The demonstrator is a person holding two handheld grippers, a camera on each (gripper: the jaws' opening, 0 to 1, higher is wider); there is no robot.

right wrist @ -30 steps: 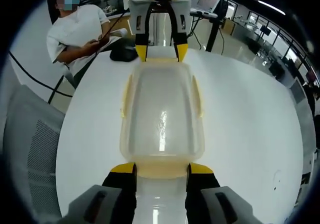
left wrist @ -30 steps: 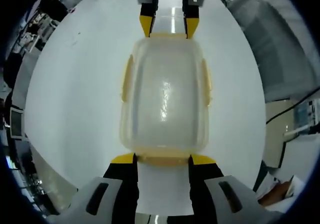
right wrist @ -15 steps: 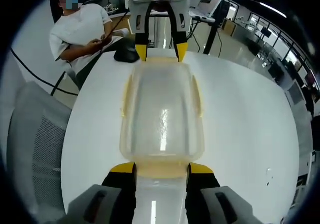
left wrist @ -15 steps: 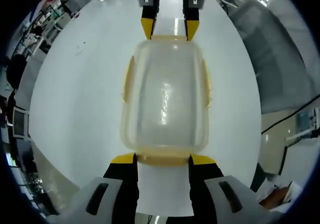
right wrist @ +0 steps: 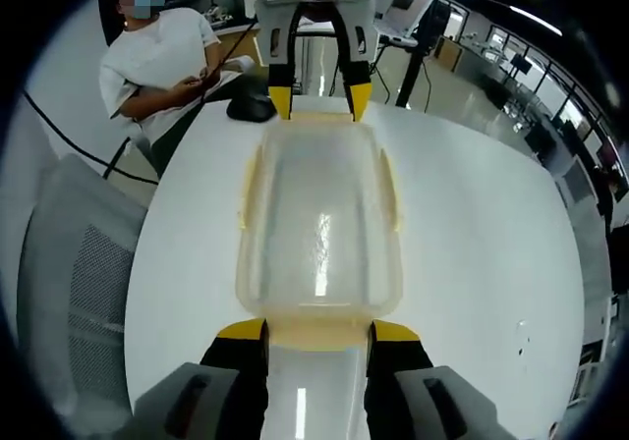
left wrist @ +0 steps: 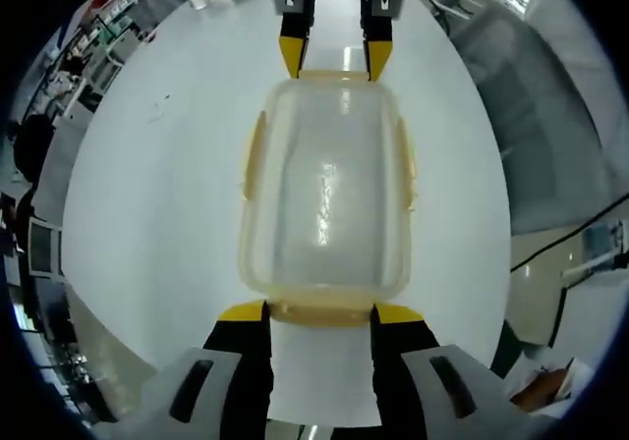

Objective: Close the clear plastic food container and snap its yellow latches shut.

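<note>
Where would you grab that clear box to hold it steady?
By its two short ends, one set of tongs from each. The clear container is long, and its yellow end latches give flat edges; the left tongs and right tongs flank them.

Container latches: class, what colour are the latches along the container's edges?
Yellow latches on a clear container, best seen in the left gripper view.

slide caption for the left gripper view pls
Two grippers, left and right, flank a clear lidded container on a white table.
</note>
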